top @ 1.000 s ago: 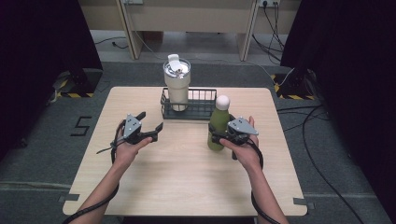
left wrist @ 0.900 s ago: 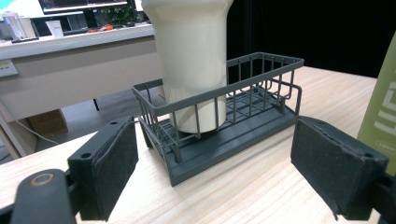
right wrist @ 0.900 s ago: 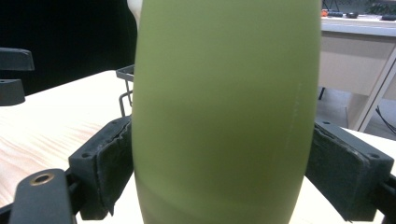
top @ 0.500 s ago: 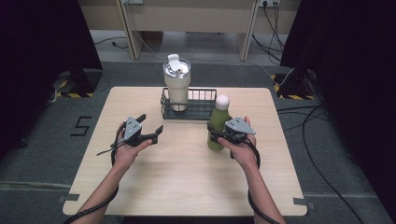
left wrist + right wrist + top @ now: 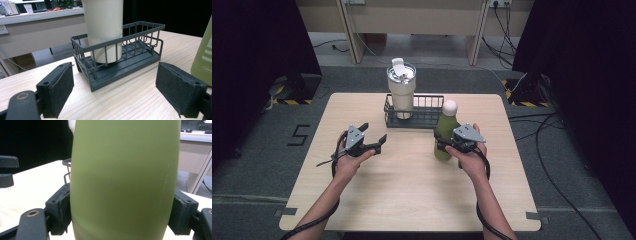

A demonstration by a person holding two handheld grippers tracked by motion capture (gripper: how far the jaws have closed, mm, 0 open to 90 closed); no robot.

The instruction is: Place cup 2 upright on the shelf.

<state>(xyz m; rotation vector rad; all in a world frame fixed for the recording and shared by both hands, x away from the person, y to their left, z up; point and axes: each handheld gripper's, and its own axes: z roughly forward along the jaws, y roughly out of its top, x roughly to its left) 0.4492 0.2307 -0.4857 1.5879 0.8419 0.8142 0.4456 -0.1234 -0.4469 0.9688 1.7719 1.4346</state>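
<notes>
My right gripper [image 5: 444,145] just closed its jaws on the green bottle [image 5: 445,131], at four o'clock from the basket [image 5: 417,123], ready for lifting.

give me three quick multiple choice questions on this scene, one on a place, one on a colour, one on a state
1. Where does the tall cream tumbler stand?
a) in the dark wire basket
b) on the bare table
c) on the floor

2. What colour is the round cap of the green bottle?
a) red
b) black
c) white

3. What is the right gripper doing?
a) lying open on the table
b) gripping the green bottle
c) holding the basket

Answers:
1 a, the tumbler stands inside the basket.
2 c, the cap is white.
3 b, the right gripper jaws, just closing, press the bottle sides.
</notes>
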